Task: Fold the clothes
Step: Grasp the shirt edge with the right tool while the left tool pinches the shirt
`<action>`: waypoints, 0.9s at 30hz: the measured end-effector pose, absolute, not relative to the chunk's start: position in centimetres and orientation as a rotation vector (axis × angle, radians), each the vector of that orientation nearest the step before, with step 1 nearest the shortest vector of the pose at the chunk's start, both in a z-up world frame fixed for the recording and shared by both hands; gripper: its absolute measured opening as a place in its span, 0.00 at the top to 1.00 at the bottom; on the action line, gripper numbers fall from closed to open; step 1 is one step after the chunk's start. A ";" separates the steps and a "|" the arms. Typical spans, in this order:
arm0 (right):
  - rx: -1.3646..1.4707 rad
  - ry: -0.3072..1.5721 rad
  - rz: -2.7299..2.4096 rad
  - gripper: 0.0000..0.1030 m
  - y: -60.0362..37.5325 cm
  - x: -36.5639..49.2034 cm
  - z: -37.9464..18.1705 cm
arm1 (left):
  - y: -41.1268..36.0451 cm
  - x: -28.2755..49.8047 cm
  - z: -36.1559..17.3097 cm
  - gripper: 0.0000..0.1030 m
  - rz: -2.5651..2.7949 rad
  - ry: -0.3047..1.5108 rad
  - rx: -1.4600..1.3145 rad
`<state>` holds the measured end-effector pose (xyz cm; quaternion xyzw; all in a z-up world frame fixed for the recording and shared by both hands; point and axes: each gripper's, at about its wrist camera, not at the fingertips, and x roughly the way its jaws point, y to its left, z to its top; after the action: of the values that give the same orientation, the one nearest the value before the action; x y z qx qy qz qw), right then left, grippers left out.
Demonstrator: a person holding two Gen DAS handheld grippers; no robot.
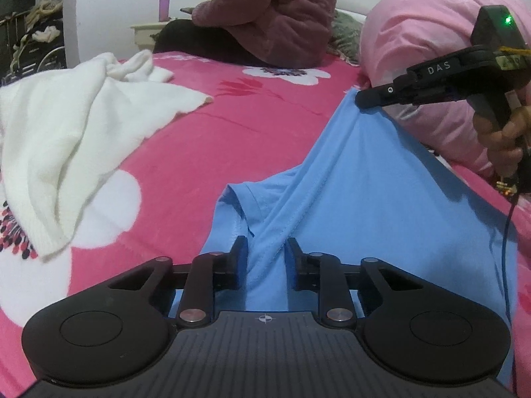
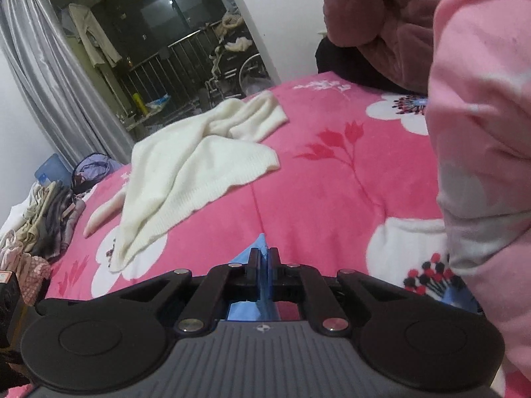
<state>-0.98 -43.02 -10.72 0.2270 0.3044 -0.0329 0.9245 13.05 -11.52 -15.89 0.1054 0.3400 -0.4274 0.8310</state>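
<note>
Blue T-shirt pinched at two points on a pink floral bedspread.

Left wrist view: the blue T-shirt (image 1: 365, 182) lies spread on the pink floral bedspread (image 1: 205, 152), a hemmed fold ridging up between the fingers of the left gripper (image 1: 264, 252), whose jaws stand part-open around it with gaps at both pads; the right gripper (image 1: 365, 99) pinches its far edge. A white knit sweater (image 1: 66, 132) lies crumpled to the left.
Right wrist view: the right gripper (image 2: 264, 257) is clamped tight on a blue T-shirt (image 2: 262, 242) edge. Beyond, the white knit sweater (image 2: 192, 169) lies on the bedspread (image 2: 332, 192); a grey curtain (image 2: 43, 76) hangs left, and a person's pink sleeve (image 2: 481, 132) fills the right.
</note>
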 end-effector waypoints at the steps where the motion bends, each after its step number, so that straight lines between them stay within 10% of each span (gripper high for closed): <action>1: 0.462 0.622 -0.067 0.96 -42.9 -0.9 -10.6 | -11.4 13.1 -15.9 0.80 -0.904 0.725 0.215; 27: 0.385 0.613 -0.080 0.96 -40.9 3.7 -13.6 | -9.9 13.1 -15.3 0.93 -0.736 0.668 0.164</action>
<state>3.74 -40.92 -13.60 0.1885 0.2999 -0.0390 0.9343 13.09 -9.93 -15.29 0.0786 0.3199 -0.3528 0.8758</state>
